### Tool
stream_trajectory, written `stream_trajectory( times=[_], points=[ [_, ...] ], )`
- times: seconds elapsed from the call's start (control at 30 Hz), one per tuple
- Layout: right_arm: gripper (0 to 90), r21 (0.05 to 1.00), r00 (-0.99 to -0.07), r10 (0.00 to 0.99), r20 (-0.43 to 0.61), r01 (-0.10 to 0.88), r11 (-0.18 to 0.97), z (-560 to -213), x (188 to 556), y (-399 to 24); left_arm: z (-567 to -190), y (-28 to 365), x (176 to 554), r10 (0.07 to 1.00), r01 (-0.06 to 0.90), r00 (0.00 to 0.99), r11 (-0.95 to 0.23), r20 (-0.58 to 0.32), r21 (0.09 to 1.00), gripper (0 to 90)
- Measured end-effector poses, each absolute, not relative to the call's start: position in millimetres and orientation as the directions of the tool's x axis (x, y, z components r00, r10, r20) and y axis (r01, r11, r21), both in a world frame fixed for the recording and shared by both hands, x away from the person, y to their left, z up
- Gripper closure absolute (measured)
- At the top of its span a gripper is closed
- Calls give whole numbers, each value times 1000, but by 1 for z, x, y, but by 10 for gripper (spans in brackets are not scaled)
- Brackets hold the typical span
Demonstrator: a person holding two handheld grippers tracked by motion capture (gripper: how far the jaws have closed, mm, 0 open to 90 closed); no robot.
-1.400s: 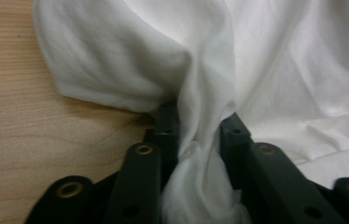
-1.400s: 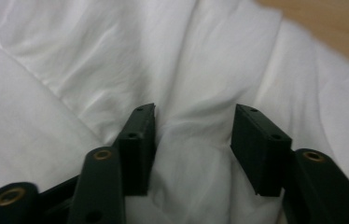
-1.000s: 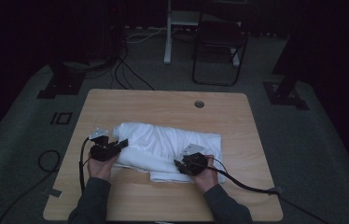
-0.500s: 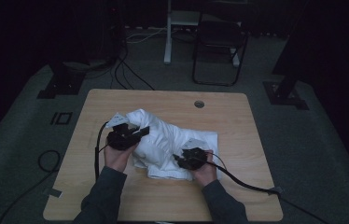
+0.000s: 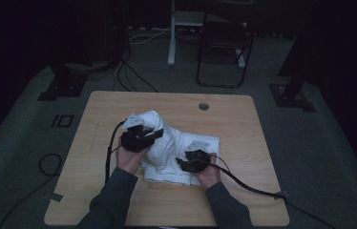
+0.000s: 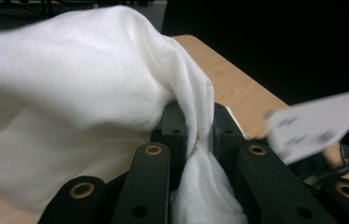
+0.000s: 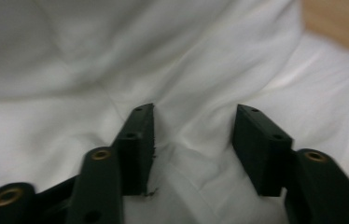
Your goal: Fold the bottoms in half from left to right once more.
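A white cloth (image 5: 176, 148) lies bunched on the middle of the wooden table (image 5: 243, 129). My left gripper (image 5: 141, 138) is shut on a fold of the white cloth (image 6: 93, 93) and holds that end lifted above the table. In the left gripper view the fabric is pinched between the two black jaws and drapes over them. My right gripper (image 5: 191, 163) rests on the cloth's near right part, open. The white cloth (image 7: 196, 60) lies under and between its spread jaws, with nothing pinched.
A round cable hole (image 5: 204, 106) sits near the table's far edge. Cables trail from both grippers, the right one (image 5: 257, 188) across the table's near right corner. A chair (image 5: 224, 47) and stand bases stand on the floor beyond the table.
My left gripper has carried its end of the cloth up and to the right, folding it toward the middle. The cloth is now bunched rather than spread. The right gripper has barely moved.
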State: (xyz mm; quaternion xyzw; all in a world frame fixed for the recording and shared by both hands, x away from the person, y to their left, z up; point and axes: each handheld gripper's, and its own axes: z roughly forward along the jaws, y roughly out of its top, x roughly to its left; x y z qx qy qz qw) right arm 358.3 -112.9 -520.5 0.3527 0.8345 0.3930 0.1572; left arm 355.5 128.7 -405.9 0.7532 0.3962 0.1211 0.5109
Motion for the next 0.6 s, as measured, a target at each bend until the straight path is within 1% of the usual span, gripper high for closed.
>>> stream_trajectory(
  times=[0.03,0.07,0.13,0.2,0.27,0.3,0.37,0.43,0.53,0.6],
  points=[
    [474,785,-691,722,32,465,409,-516,356,-122,-407,127,355,718,475,660,-167,-224,864,800],
    [474,789,-670,742,17,464,402,-512,354,-132,-408,125,355,715,477,662,-169,-226,863,800],
    [450,765,-625,780,-35,485,423,-512,352,-148,-409,121,354,709,476,669,-181,-221,861,800],
    [447,733,-593,804,-46,527,431,-521,353,-160,-410,115,353,702,475,677,-186,-222,860,800],
    [448,709,-582,813,-32,560,428,-531,356,-160,-410,107,352,692,470,688,-196,-218,860,800],
    [463,710,-577,817,-24,565,420,-534,357,-157,-410,104,352,690,470,691,-201,-216,859,800],
    [491,717,-574,819,-20,563,412,-536,360,-153,-411,96,351,680,468,702,-218,-211,856,800],
    [503,720,-589,808,-3,560,411,-537,362,-150,-414,87,351,672,463,713,-235,-202,855,800],
    [480,728,-628,777,47,554,404,-533,364,-157,-421,72,352,657,457,730,-264,-189,850,799],
    [475,766,-626,775,89,540,348,-523,360,-170,-430,61,352,647,462,739,-279,-191,842,799]
  ],
)
